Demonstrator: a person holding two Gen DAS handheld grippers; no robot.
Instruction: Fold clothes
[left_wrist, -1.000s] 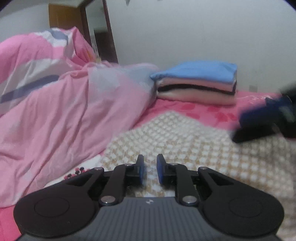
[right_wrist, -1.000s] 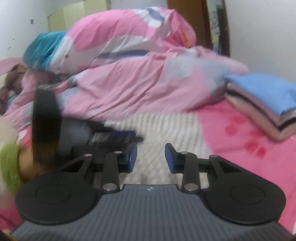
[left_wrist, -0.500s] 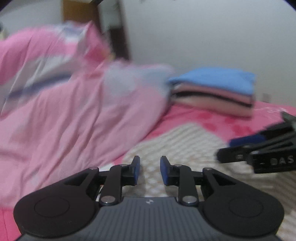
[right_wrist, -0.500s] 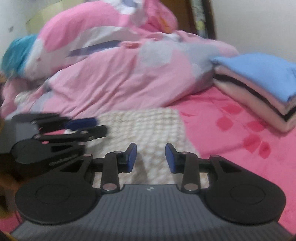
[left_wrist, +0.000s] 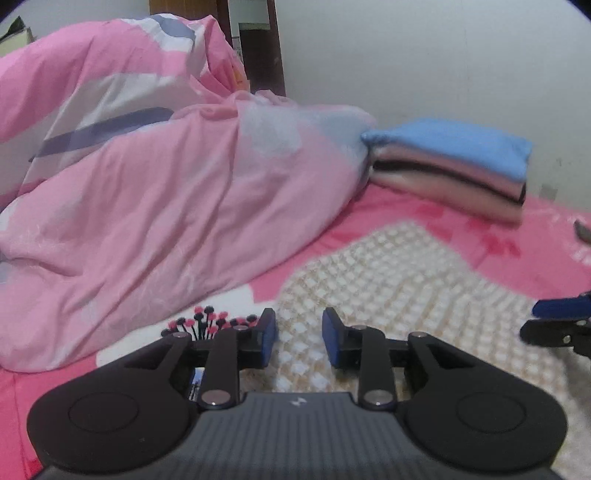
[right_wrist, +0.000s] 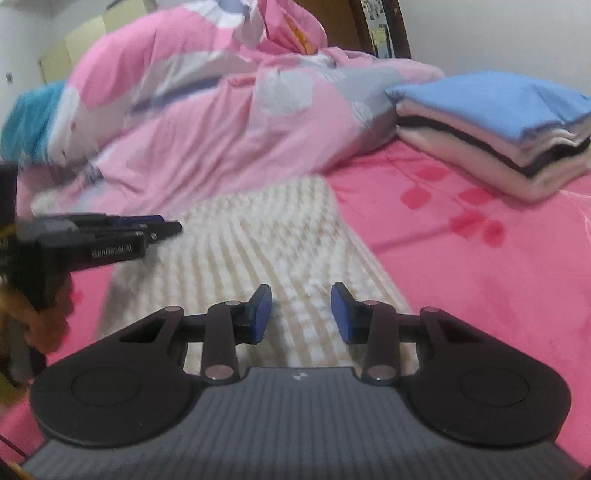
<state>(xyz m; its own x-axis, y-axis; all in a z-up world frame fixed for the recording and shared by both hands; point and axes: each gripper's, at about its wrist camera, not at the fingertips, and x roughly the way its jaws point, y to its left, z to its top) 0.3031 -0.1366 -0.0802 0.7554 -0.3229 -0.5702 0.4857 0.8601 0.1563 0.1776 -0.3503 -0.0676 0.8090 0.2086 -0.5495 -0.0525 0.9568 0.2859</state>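
Both the left gripper (left_wrist: 299, 341) and right gripper (right_wrist: 301, 314) hover with jaws parted and empty over the cream waffle-knit garment (right_wrist: 258, 236) spread on the pink bed (right_wrist: 461, 258). Beyond lie a rumpled pink duvet (left_wrist: 166, 206) and a stack of folded clothes (left_wrist: 454, 162) against the wall.

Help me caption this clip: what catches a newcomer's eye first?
A big pink quilt is heaped at the back left of the bed. A folded pile of clothes topped in blue sits at the back right, and a cream checked cloth lies flat below the open left gripper.
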